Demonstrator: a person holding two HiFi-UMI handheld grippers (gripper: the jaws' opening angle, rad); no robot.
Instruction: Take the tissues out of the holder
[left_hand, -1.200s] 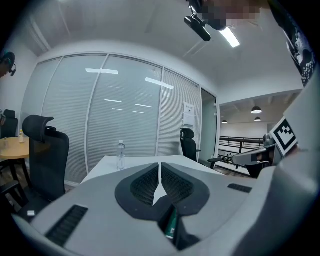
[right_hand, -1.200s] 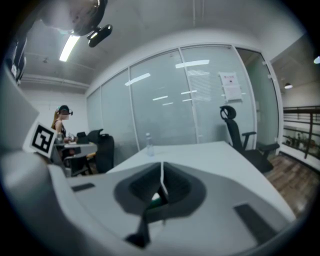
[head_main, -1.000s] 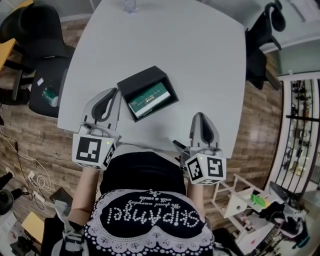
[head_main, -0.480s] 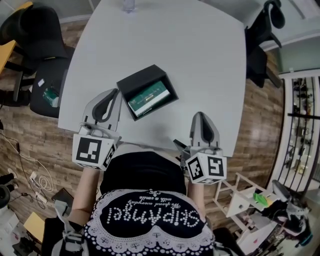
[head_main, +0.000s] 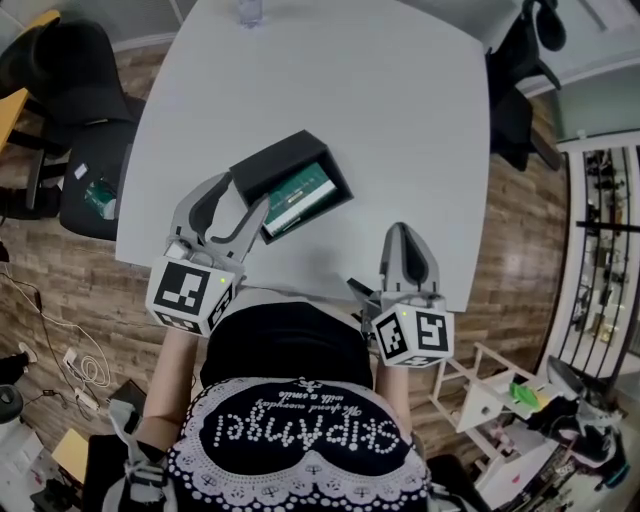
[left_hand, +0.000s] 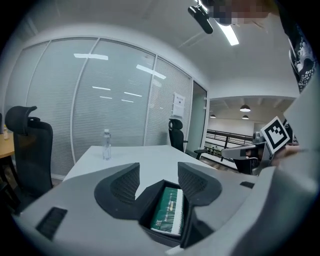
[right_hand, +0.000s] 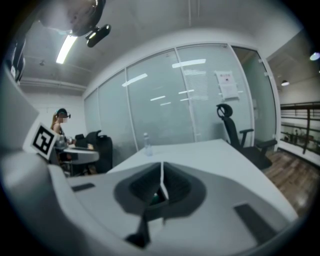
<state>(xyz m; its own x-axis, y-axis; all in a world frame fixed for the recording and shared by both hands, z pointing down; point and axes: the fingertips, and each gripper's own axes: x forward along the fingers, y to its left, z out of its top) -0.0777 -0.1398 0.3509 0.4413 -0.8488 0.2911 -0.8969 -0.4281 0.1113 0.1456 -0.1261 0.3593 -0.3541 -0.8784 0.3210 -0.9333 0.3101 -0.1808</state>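
Now your left gripper (head_main: 238, 197) has just been opening, empty; the tissues (head_main: 298, 197) lie just ahead, behind the black holder's (head_main: 270, 160) near wall. Your right gripper (head_main: 405, 236) is closed. A bottle (left_hand: 106, 145), perhaps water, stands far beyond.

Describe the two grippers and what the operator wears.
The left gripper and right gripper both have light grey curved shells with dark ribbed pads inside the jaws. Each carries a white cube printed with black square markers at its rear. The person wears a black top with white lace trim and white lettering.
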